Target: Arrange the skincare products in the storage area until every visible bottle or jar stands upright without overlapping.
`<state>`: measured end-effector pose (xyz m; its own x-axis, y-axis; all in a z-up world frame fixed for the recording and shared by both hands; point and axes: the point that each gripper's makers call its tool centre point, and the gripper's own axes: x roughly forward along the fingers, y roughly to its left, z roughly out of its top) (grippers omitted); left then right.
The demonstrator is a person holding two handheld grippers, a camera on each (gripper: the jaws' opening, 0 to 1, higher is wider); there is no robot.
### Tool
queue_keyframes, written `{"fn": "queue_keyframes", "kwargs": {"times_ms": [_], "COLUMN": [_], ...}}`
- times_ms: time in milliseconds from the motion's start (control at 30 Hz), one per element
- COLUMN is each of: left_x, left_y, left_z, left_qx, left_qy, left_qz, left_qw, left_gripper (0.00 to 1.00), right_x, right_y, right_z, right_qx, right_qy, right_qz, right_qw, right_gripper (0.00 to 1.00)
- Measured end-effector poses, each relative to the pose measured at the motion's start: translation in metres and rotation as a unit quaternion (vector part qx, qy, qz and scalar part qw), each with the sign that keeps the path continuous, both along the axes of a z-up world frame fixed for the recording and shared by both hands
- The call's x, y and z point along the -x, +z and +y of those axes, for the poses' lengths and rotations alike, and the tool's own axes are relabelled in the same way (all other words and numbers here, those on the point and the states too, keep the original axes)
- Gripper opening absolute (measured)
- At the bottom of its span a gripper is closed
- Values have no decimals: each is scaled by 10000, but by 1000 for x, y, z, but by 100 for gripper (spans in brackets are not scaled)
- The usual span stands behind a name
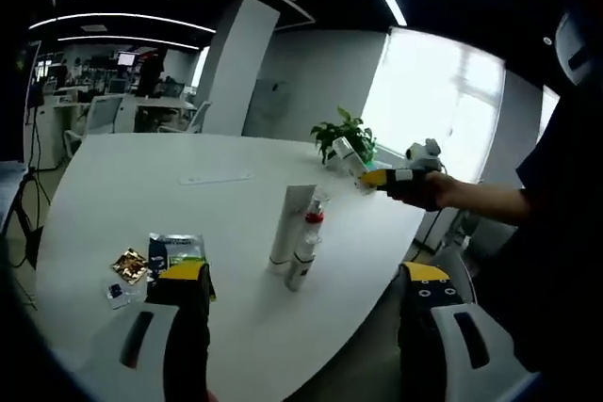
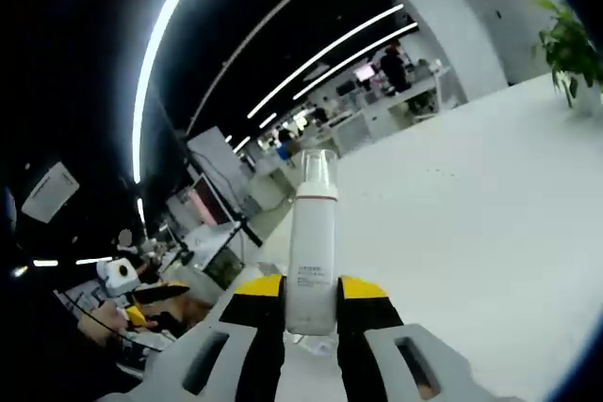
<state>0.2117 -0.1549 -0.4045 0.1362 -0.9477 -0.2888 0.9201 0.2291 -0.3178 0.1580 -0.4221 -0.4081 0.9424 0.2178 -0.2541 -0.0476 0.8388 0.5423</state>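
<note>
In the left gripper view, a tall white tube (image 1: 290,221) stands upright on the white table (image 1: 141,185). Right beside it are a small bottle with a red cap (image 1: 314,216) and a white bottle (image 1: 301,267). My left gripper (image 1: 304,272) hangs over the table's near edge, open wide, with nothing between its jaws. Further right, a person's hand holds my right gripper (image 1: 377,178) above the table's far edge, with a white bottle (image 1: 347,157) tilted in it. In the right gripper view, my right gripper (image 2: 311,300) is shut on that white pump bottle (image 2: 313,237).
A dark green sachet (image 1: 176,249), a gold sachet (image 1: 130,265) and a small packet (image 1: 116,294) lie near my left jaw. A potted plant (image 1: 344,134) stands at the table's far edge. A person's dark sleeve (image 1: 556,214) is at the right. Office desks lie beyond.
</note>
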Motion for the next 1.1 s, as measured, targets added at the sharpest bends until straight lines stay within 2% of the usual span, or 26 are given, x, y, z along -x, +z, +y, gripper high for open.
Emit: {"fn": "queue_keyframes", "kwargs": {"times_ms": [167, 267, 500, 667, 767, 800, 833, 900, 967, 1000, 1100], "left_x": [6, 9, 21, 31, 34, 35, 36, 40, 42, 44, 52], "left_y": [15, 20, 30, 39, 46, 49, 51, 57, 61, 63, 72], "left_z": [-2, -4, -7, -8, -10, -11, -12, -14, -16, -17, -24], "left_qx": [166, 185, 279, 458, 579, 614, 645, 714, 804, 857, 1135], "left_qy": [-117, -118, -264, -373, -413, -424, -443, -486, -526, -546, -648], "left_qz": [0, -2, 10, 89, 109, 115, 118, 110, 109, 116, 231], "left_qw": [9998, 9998, 9993, 9982, 9974, 9971, 9969, 9962, 9953, 9948, 9912], "left_gripper": [75, 75, 76, 76, 76, 76, 75, 74, 73, 73, 71], "right_x": [6, 9, 19, 24, 28, 28, 30, 31, 33, 33, 34], "right_y": [3, 13, 27, 34, 46, 48, 52, 55, 60, 61, 64], "right_z": [21, 36, 75, 112, 131, 134, 141, 146, 155, 157, 168], "right_qx": [-12, -193, -257, -403, -554, -553, -582, -580, -665, -642, -656], "right_qy": [314, 472, 997, 1467, 1758, 1776, 1928, 1984, 2181, 2190, 2433], "right_qz": [-169, -439, -942, -1256, -1564, -1608, -1710, -1767, -1866, -1876, -1951], "right_qw": [9994, 9977, 9902, 9803, 9703, 9693, 9645, 9623, 9556, 9554, 9479], "right_gripper": [11, 11, 11, 11, 11, 11, 11, 11, 11, 11, 11]}}
